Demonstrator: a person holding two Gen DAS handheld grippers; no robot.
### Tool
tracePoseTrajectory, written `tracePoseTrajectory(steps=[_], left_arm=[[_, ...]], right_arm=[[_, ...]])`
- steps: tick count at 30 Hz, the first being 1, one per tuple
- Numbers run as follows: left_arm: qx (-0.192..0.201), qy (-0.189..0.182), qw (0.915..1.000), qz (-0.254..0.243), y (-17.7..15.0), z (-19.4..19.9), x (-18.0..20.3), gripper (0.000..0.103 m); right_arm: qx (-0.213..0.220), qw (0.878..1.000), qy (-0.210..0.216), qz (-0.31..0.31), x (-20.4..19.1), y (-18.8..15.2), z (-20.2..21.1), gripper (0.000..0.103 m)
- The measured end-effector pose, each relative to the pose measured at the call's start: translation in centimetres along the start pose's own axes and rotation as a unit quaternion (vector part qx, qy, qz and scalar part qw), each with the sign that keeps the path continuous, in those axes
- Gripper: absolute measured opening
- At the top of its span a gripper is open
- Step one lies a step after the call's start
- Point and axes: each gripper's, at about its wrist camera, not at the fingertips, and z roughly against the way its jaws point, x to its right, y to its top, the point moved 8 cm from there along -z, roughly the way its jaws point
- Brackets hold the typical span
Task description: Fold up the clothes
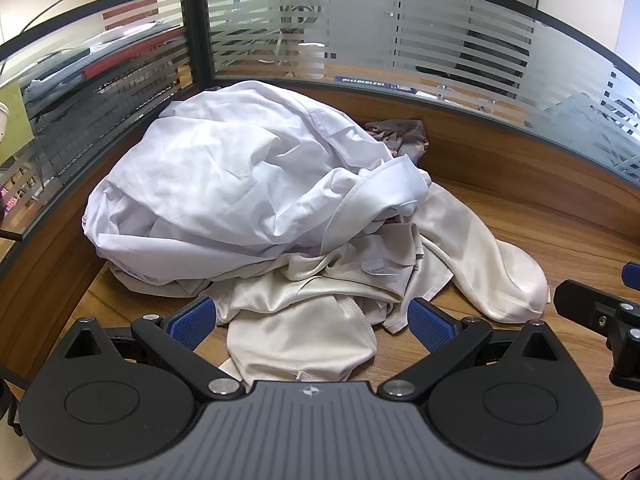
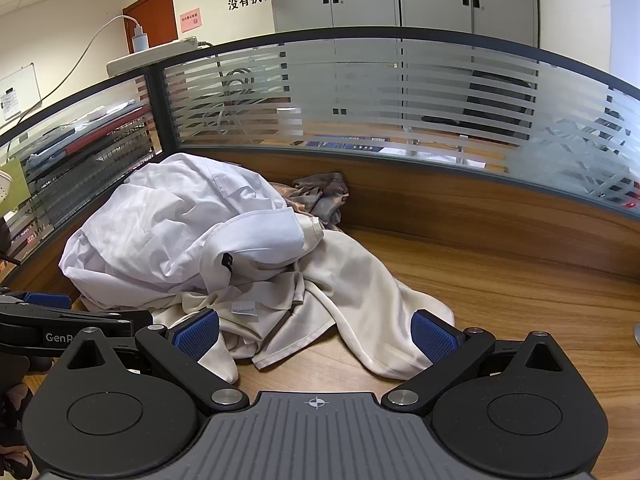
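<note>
Three garments at least are heaped in the corner of the counter (image 2: 500,300): a cream satin piece (image 1: 320,320) in front looks light, floppy and slick, so you'd want to pinch a hem or seam edge, not the bulk. It's glossy and badly crumpled, half under a white shirt (image 1: 224,184) (crisper cotton, I'd guess). Your left gripper (image 1: 312,320) and right gripper (image 2: 316,336) both have fingers spread wide, holding nothing.
</note>
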Motion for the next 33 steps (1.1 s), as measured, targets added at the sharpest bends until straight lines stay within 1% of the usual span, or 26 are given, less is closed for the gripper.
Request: tracePoseTrajectory(steps=[26,33], left_arm=[[-0.011,0.004,0.9999,0.005,0.0,-0.8,-0.3,0.103],[-0.014,0.000,0.9998,0.015,0.0,-1.1,-0.9,0.103]], right_arm=[[-0.016,1.000,0.005,0.004,-0.2,0.1,-1.1,0.102],[-0.024,1.000,0.008,0.005,-0.3,0.0,-1.6,0.102]])
